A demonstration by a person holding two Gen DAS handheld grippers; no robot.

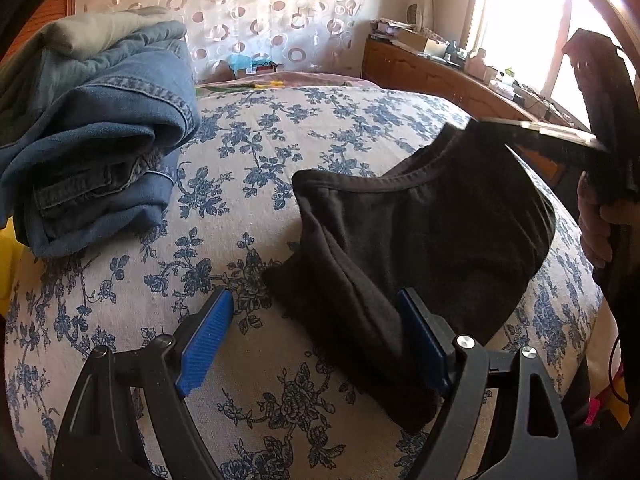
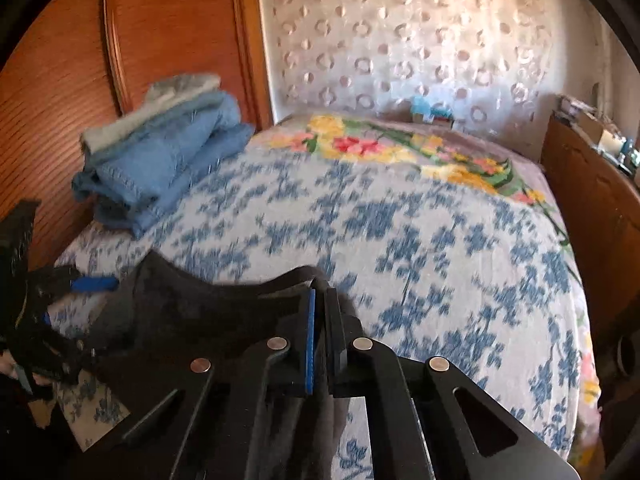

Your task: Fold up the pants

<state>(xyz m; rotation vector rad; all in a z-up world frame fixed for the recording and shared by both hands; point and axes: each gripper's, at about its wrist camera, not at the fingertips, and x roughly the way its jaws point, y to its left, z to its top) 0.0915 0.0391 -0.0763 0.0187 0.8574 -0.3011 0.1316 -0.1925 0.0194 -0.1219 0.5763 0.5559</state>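
Observation:
Black pants (image 1: 440, 220) lie crumpled on the blue-flowered bedspread (image 1: 280, 140). My left gripper (image 1: 316, 296) is open, its blue pads (image 1: 208, 336) wide apart. A bunched fold of the pants lies between them, against the right-hand pad. My right gripper (image 1: 480, 122) reaches in from the upper right and pinches the waistband, lifting that edge off the bed. In the right wrist view my right gripper (image 2: 321, 294) is shut on the black waistband, with the pants (image 2: 192, 312) hanging leftward toward my left gripper (image 2: 70, 300).
A stack of folded jeans (image 1: 100, 140) (image 2: 160, 164) sits at the bed's left side by a wooden wardrobe (image 2: 140, 40). A cluttered wooden dresser (image 1: 432, 72) runs along the right. A hand (image 1: 596, 224) holds the right gripper. A bright floral blanket (image 2: 400, 148) covers the far end.

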